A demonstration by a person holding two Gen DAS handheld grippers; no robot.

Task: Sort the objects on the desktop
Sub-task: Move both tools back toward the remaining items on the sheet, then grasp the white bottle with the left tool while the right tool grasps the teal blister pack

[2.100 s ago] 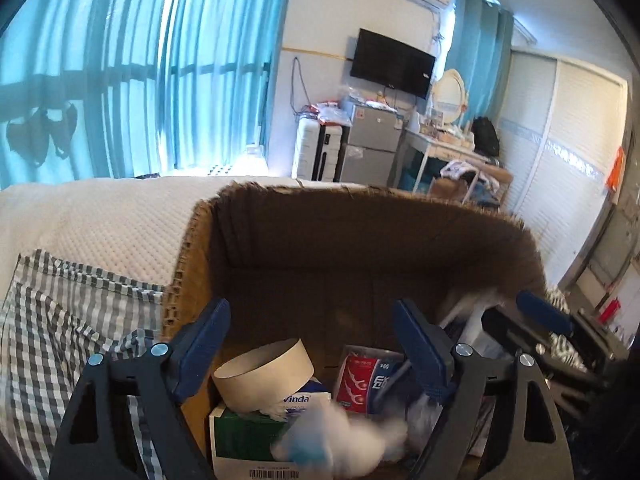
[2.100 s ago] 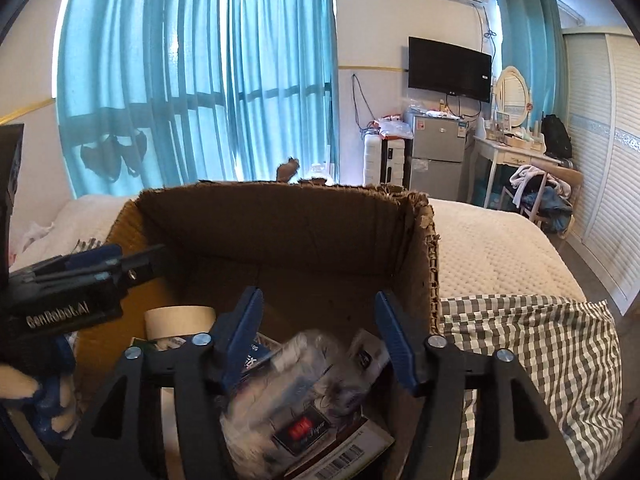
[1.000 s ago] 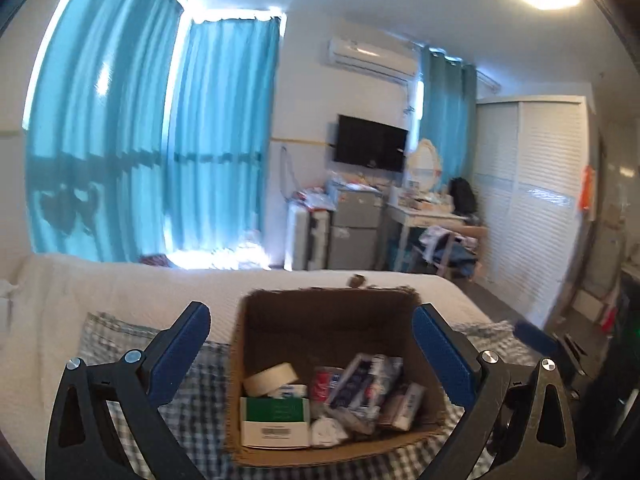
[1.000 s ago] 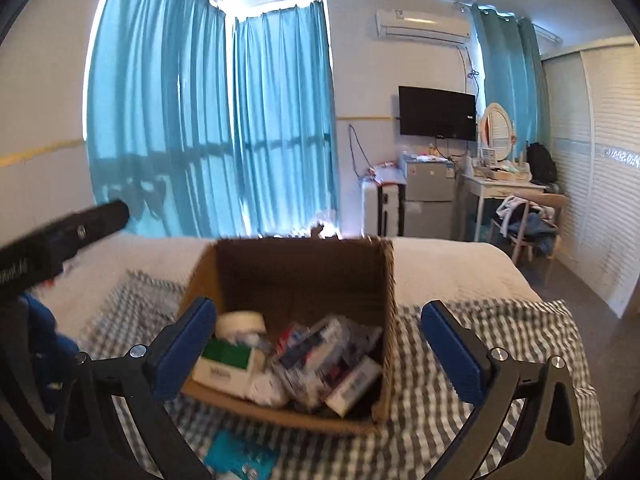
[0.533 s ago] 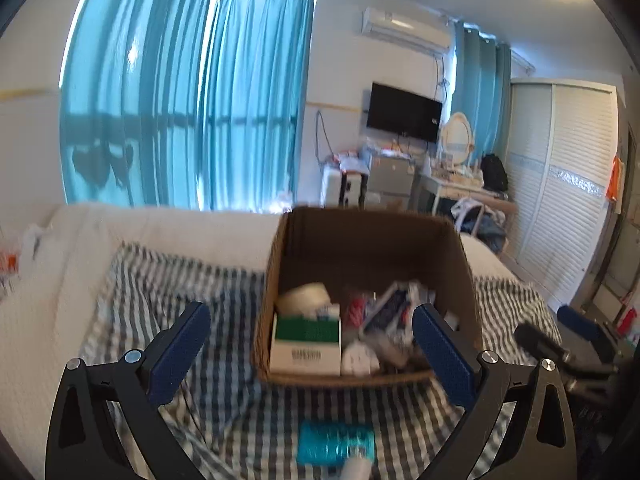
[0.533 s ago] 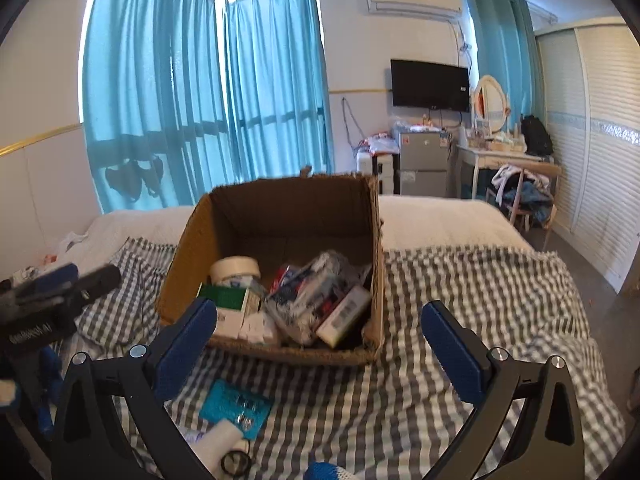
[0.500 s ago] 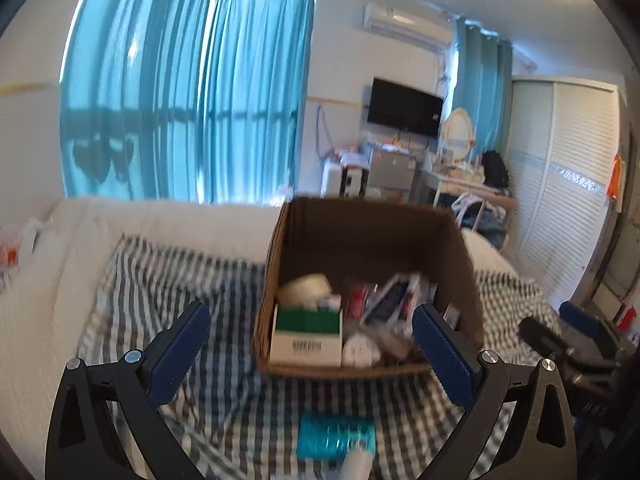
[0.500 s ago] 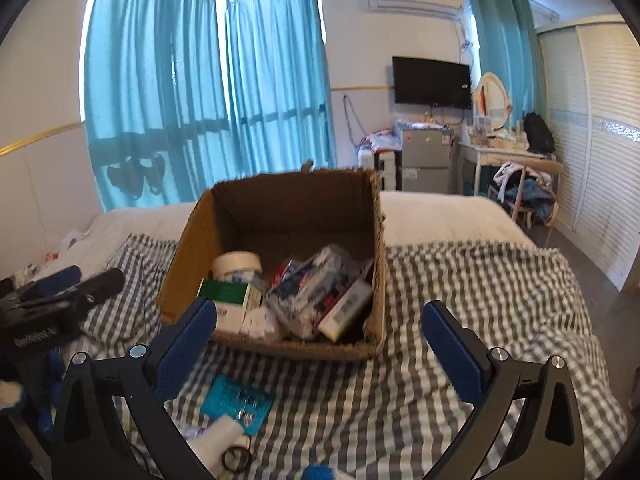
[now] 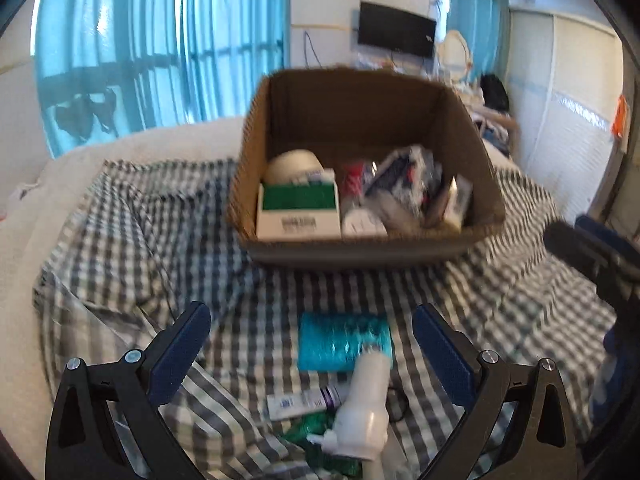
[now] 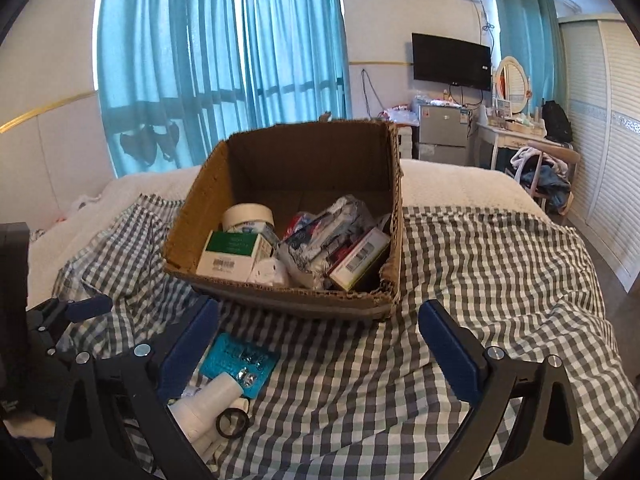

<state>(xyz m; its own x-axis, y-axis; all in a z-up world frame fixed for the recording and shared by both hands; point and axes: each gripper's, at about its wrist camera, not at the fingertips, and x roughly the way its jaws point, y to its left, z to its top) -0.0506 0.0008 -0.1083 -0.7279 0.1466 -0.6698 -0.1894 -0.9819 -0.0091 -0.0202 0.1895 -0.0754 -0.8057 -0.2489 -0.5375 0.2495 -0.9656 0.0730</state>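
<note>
A brown cardboard box [image 9: 360, 244] [image 10: 288, 294] stands on a grey checked cloth [image 10: 480, 280] and holds a green and white carton [image 10: 234, 254], a tape roll [image 10: 248, 216] and several packets. In front of it lie a teal packet [image 9: 344, 342] [image 10: 240, 360], a white pump bottle [image 9: 366, 400] [image 10: 208, 408], a white tube [image 9: 304, 402] and a black ring [image 10: 232, 423]. My left gripper [image 9: 312, 344] is open above the teal packet and bottle. My right gripper [image 10: 320, 344] is open and holds nothing, with those loose items by its left finger.
The cloth covers a white bed [image 9: 24, 248]. Blue curtains [image 10: 224, 60] hang behind, with a wall television [image 10: 451, 61], a small fridge [image 10: 442, 132] and a dressing table [image 10: 516, 132] at the back right. White wardrobe doors [image 10: 604, 140] line the right side.
Both grippers have drawn back from the box and tipped down. The loose items in front of the box have come into view, and the left view has closed in on them.
</note>
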